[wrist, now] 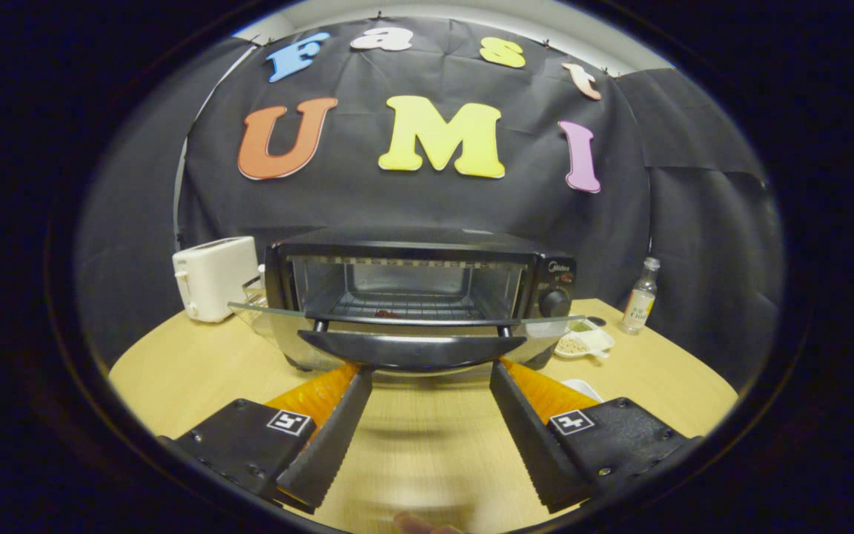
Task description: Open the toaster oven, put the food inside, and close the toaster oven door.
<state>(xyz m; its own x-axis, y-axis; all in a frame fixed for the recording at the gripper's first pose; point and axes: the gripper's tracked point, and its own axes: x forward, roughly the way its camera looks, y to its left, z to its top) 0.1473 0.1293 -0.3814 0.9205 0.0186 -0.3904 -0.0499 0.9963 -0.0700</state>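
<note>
A black toaster oven (427, 256) stands on the wooden table (197, 363) straight ahead of me. Its glass door (264, 310) hangs open, lying about level, with the black handle (412, 348) at the front edge. Inside, a small reddish piece of food (387, 314) lies on the wire rack (412, 302). My gripper (427, 374) is open, and its two black fingers (338, 423) reach just under the handle's ends. Nothing is held between them.
A white toaster (213, 278) stands to the left of the oven. To the oven's right sit a white divided dish (583, 340) with seeds and a small glass bottle (640, 297). A white plate's edge (583, 387) peeks past the right finger.
</note>
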